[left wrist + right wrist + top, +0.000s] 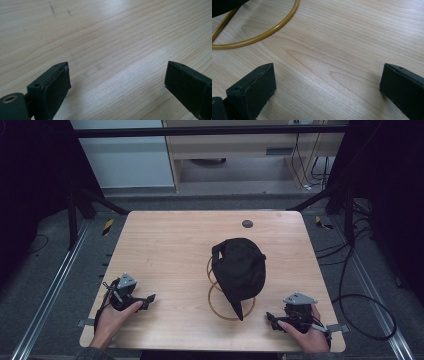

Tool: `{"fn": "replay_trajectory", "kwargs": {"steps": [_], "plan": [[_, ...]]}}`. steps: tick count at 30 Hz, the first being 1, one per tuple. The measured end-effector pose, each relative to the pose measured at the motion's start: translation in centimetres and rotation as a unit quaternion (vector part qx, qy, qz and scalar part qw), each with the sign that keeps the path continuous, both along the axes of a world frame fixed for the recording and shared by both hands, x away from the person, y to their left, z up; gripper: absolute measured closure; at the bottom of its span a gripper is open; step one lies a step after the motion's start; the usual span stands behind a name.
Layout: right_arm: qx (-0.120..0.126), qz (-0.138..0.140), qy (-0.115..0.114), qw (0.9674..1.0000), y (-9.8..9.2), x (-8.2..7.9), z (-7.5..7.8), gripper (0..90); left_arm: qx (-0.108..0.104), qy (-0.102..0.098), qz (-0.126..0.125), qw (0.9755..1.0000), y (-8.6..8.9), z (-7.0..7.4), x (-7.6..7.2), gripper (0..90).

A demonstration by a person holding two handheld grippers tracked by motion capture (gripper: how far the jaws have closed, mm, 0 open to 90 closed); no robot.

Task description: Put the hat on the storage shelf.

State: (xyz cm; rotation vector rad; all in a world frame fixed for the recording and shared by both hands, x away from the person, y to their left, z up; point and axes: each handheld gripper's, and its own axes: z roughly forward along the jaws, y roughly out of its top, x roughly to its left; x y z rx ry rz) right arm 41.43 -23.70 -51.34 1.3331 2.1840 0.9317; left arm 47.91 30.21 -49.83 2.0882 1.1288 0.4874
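We have a black cap (239, 270) lying near the middle of the wooden table (170, 250), draped over a thin golden wire stand (216, 296) whose two rings peek out at the cap's left and near edges. Our left gripper (148, 299) rests well to the left of the cap, our right gripper (270, 317) just off its near right corner; both sit with their jaws spread wide and nothing between them. We judge the cap to be light and soft in the crown, likely to fold and sag when lifted, while the brim, pointing toward us, should be stiffer and give a firmer pinch; the fabric ought not to slip much on the pads. The stand looks slight and could tip or drag along if the cap snags on it, so one gripper may need to steady a ring. The high view gives us the whole layout of the cap and both hands. The right gripper view (327, 92) shows the golden ring (262, 35) close up, lying flat on the wood beyond the jaws, with a dark edge of the cap above it. The left gripper view (117, 85) looks over bare wood grain away from the cap.
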Motion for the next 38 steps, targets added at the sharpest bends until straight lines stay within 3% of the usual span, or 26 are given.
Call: {"fn": "replay_trajectory", "kwargs": {"steps": [3,5,38], "plan": [[0.0,0.0,0.0,1.0,0.0,0.0,0.0,0.6,0.002,0.006,0.005,1.0,0.17,-0.7,0.1,5.3],[0.0,0.0,0.0,1.0,0.0,0.0,0.0,0.6,0.006,0.0,0.006,1.0,0.26,-0.92,0.06,4.6],[0.0,0.0,0.001,1.0,0.1,-0.19,0.0,0.5,0.016,0.005,0.043,0.9989,0.26,-1.0,0.56,0.0]]}}
